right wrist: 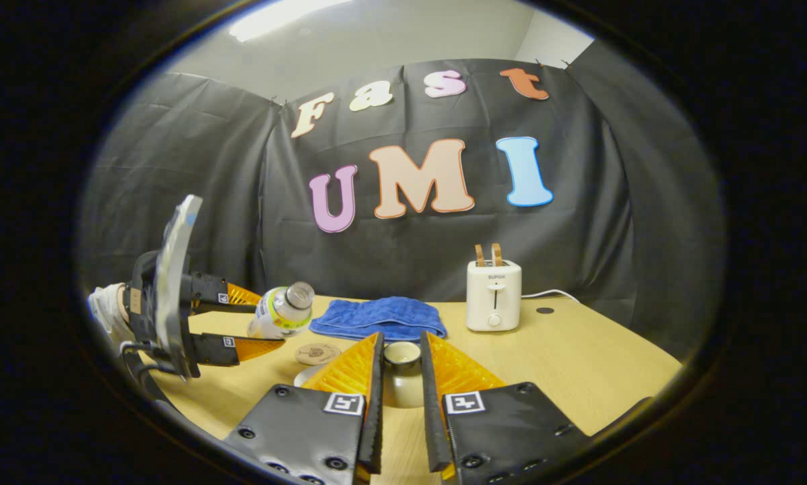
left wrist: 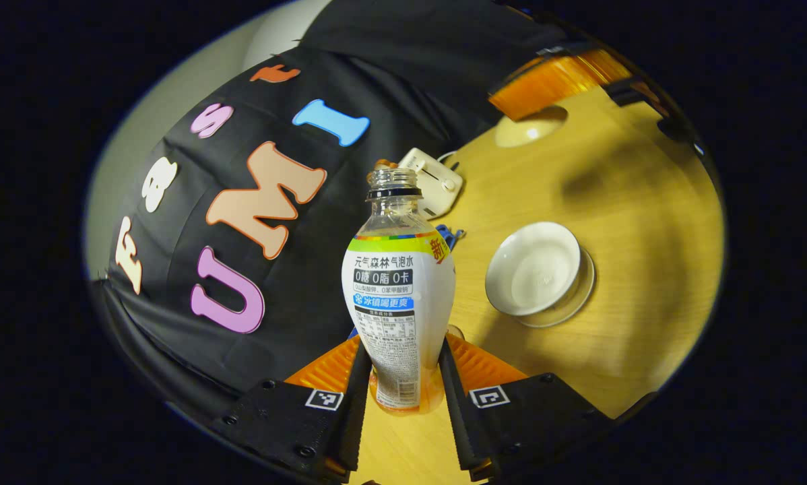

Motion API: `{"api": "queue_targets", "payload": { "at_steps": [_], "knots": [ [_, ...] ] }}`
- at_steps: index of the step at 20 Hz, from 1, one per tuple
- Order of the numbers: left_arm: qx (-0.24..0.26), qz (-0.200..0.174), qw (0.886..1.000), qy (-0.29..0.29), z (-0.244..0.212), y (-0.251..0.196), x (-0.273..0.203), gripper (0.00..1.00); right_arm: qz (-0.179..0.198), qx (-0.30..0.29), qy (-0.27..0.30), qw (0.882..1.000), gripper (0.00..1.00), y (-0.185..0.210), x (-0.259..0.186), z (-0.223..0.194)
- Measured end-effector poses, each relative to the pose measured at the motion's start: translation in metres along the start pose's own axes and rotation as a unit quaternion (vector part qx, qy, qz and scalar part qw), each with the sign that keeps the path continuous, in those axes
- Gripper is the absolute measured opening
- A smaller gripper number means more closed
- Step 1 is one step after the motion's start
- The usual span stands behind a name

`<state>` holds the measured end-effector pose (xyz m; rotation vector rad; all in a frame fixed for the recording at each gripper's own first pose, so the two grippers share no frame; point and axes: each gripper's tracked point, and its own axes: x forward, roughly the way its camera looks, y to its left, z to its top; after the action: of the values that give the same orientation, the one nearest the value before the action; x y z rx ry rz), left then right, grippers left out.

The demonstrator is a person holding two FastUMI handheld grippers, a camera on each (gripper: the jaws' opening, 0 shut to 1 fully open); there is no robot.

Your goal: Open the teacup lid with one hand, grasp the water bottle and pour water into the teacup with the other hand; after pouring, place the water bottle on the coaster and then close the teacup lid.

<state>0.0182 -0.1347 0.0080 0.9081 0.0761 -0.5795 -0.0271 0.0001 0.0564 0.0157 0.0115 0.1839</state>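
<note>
Between your left gripper (left wrist: 403, 377) jaws sits the water bottle (left wrist: 398, 296), clamped low on its body, cap off, neck open. It's thin plastic with a slick printed sleeve, light and springy, so squeeze it too hard and it will buckle; I'd judge the waist just above the base the best hold. A little orange liquid shows at the bottom. To the right on the worktop (left wrist: 632, 222) waits the teacup (left wrist: 535, 269), white and open on a clear glass saucer (left wrist: 578, 296), fragile-looking. In the right gripper view, your right gripper (right wrist: 401, 377) has its jaws closed on the teacup lid (right wrist: 402, 377), small, smooth and probably slippery. The coaster (right wrist: 317, 353) lies just left, in front of the blue towel (right wrist: 380, 318).
</note>
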Motion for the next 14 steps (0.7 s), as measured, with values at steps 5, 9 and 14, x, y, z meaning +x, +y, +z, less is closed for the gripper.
{"api": "queue_targets", "payload": {
  "at_steps": [5,9,14],
  "knots": [
    [-0.116,0.017,0.993,-0.03,0.003,0.016,0.002,0.53,0.007,-0.003,0.002,1.0,0.29,0.008,-0.001,0.0],
    [-0.222,0.03,0.974,-0.039,-0.004,0.028,0.018,0.53,0.009,-0.003,0.006,1.0,0.29,0.014,0.001,-0.002],
    [-0.323,0.028,0.944,-0.054,-0.008,0.036,0.038,0.52,0.012,-0.011,0.012,1.0,0.29,0.017,0.002,-0.007]
  ]
}}
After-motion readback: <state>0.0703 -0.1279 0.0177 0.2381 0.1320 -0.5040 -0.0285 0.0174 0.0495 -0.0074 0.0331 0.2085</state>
